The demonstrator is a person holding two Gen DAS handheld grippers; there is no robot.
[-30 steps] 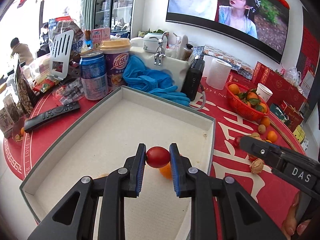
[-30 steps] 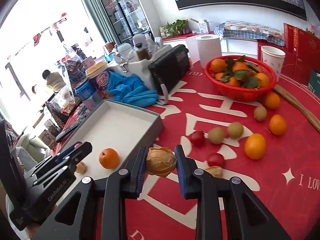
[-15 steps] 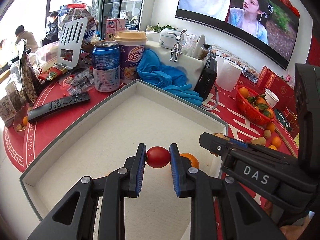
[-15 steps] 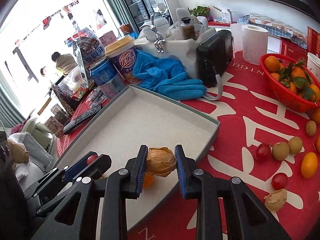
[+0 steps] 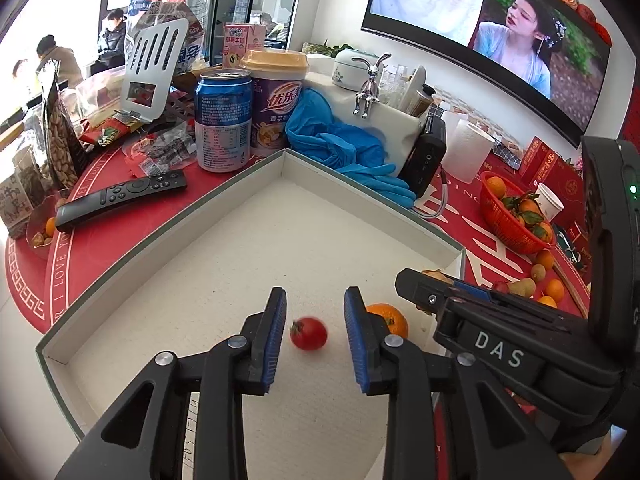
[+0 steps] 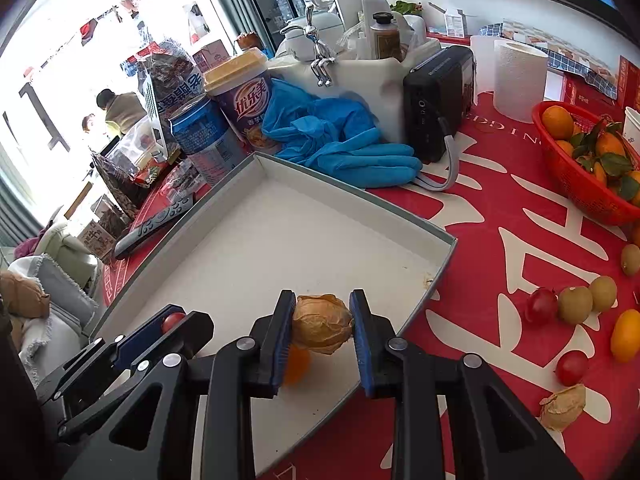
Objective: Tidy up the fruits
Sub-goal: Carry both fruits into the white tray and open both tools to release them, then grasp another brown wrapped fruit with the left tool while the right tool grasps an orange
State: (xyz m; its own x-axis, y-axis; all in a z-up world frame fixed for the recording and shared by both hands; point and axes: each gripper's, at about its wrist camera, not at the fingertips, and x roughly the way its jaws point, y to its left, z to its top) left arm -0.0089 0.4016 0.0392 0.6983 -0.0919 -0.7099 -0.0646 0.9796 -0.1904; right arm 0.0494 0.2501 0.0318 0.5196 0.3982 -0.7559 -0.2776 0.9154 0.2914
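a: between your left gripper's (image 5: 315, 334) pads the jaws are opening, and the tomato (image 5: 308, 333) sits loose in the gap, touching neither pad, low over the tray (image 5: 256, 240) floor.

b: and your right gripper (image 6: 322, 326)?

a: closed on the husk fruit (image 6: 322, 323), both pads pressing its papery skin, held over the tray's near corner.

b: what lies just past your jaws?

a: an orange (image 5: 390, 317) rests in the tray, just right of your left pad. from your right wrist it shows blurred under the husk fruit.

b: farther out?

a: on the red cloth (image 6: 500, 248) right of the tray lie two more tomatoes, small green-brown fruits, oranges and another husk fruit (image 6: 563, 406). the red basket (image 6: 588, 196) holds leafy oranges. behind the tray sit blue gloves (image 6: 340, 144), a can (image 5: 223, 120), a cup (image 5: 276, 100) and a remote (image 5: 120, 198).
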